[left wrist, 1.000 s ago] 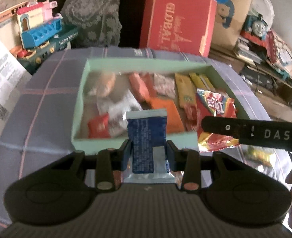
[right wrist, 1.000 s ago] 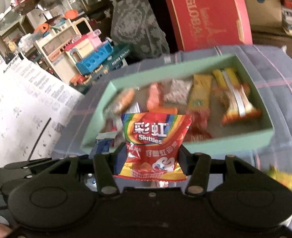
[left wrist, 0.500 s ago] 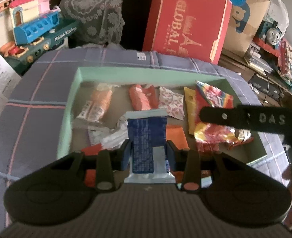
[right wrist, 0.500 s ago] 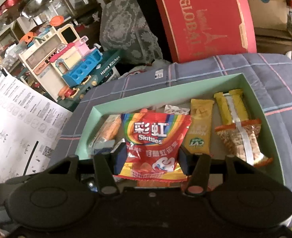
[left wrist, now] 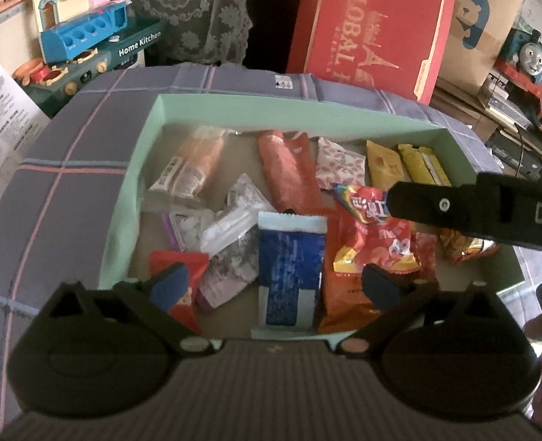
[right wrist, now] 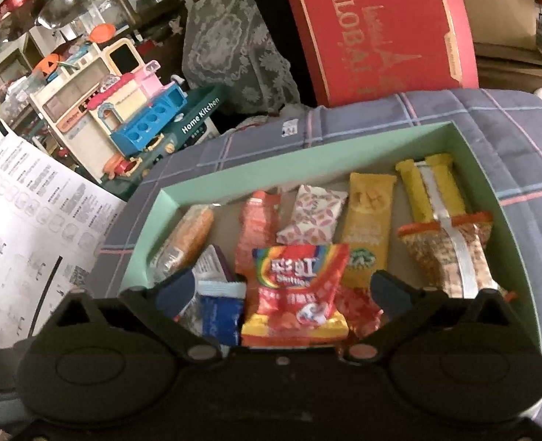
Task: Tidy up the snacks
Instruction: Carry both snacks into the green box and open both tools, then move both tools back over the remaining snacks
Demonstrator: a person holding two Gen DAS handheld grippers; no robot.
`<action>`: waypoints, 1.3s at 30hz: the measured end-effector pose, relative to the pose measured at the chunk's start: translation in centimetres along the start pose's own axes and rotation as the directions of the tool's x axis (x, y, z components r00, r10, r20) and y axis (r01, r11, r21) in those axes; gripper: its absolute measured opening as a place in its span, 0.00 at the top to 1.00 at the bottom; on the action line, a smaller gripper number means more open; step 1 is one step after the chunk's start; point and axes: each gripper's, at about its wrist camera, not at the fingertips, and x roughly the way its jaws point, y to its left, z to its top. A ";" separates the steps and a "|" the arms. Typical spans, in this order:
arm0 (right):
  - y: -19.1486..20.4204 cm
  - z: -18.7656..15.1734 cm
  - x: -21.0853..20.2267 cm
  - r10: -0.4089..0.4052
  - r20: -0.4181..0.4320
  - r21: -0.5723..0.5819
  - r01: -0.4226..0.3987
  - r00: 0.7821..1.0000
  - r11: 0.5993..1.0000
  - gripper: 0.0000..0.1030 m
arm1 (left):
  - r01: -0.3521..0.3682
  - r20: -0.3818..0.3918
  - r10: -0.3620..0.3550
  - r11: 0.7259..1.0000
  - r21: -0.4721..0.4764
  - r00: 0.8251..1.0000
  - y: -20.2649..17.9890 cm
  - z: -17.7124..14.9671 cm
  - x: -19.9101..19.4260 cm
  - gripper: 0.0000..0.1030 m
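- Both grippers hang over the near edge of the green box point(left wrist: 131, 198), which sits on the plaid cloth point(left wrist: 68, 139), and both sets of jaws are swinging open right now.
- Left gripper point(left wrist: 274, 286): the blue packet point(left wrist: 291, 257) lies right between the spread pads, no longer pinched as far as I can see. Its long axis runs straight away from the gripper, toward the far wall of the box.
- Right gripper point(right wrist: 284, 292): same deal with the Skittles bag point(right wrist: 298, 286). It sits between the open fingers, pads clear of it, resting on other snacks by the near wall.
- The two sit side by side, blue packet to the left of the Skittles bag, so each hand is nearest its own drop.
- My guess: both are delivered, and the next move is just backing out without snagging a wrapper.
- Far side already has the yellow bars point(right wrist: 370, 220) lined up nicely.
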 end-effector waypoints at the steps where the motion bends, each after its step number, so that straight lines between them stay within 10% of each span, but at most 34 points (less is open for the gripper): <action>1: -0.1 -0.1 -0.2 -0.002 -0.001 0.002 0.002 1.000 1.000 0.00 | 0.002 0.000 -0.002 1.000 0.001 1.000 0.0 -0.1 -0.1 0.00; 22: -0.1 -4.1 -6.9 -0.006 0.016 0.021 0.006 1.000 1.000 0.00 | -0.043 0.019 0.043 0.999 -0.026 0.999 1.9 -4.3 -5.9 0.00; 39: -1.4 -11.1 -5.3 -0.007 -0.151 0.076 0.018 0.989 0.997 0.00 | -0.120 -0.098 0.112 0.989 -0.082 0.989 6.5 -10.4 -4.4 0.00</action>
